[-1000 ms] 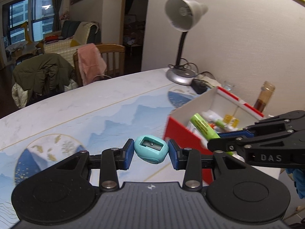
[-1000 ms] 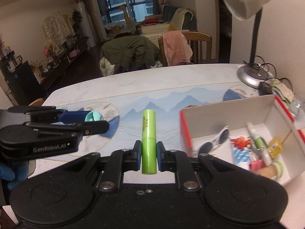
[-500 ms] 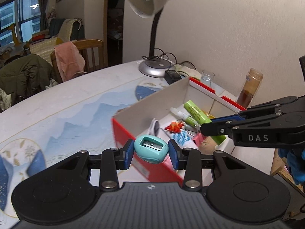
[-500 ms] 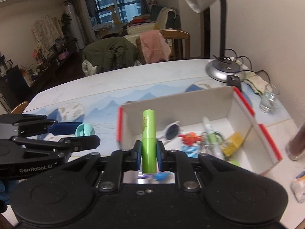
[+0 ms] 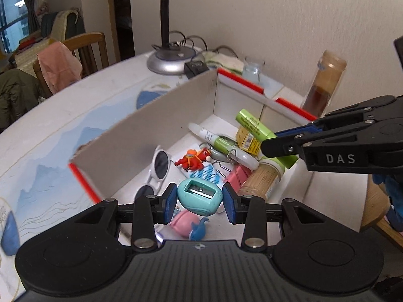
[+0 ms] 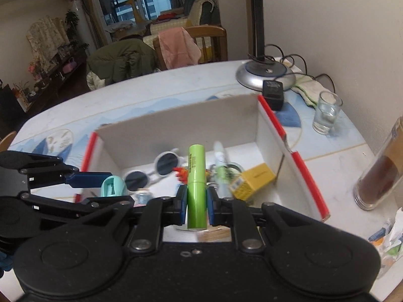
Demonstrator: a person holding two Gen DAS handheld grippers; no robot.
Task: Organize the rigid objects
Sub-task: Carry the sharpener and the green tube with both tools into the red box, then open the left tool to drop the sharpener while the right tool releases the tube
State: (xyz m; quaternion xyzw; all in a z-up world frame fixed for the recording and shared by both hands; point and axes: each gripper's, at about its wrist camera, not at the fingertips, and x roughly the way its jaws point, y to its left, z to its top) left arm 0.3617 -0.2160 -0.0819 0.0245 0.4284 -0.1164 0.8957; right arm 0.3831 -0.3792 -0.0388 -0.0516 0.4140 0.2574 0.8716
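Note:
My left gripper (image 5: 199, 202) is shut on a teal pencil sharpener (image 5: 200, 197) and hangs over the near part of a white cardboard box with red edges (image 5: 161, 115). My right gripper (image 6: 197, 207) is shut on a green tube (image 6: 196, 183), held upright over the same box (image 6: 176, 123). In the left wrist view the right gripper (image 5: 274, 144) reaches in from the right with the green tube (image 5: 257, 128) above the box's far side. In the right wrist view the left gripper (image 6: 105, 185) comes in from the left with the sharpener (image 6: 113, 186).
Inside the box lie white sunglasses (image 5: 161, 162), a red toy figure (image 5: 194, 159), a white-green pen (image 5: 219, 142), a yellow carton (image 5: 248, 139), a toothpick jar (image 5: 259, 181) and a pink whale toy (image 5: 186, 222). A lamp base (image 6: 264, 74), a glass (image 6: 326, 113) and a brown jar (image 6: 382, 176) stand near the wall.
Both grippers have travelled from above the open table to above the box, each still holding its object. The box now fills the middle of both views.

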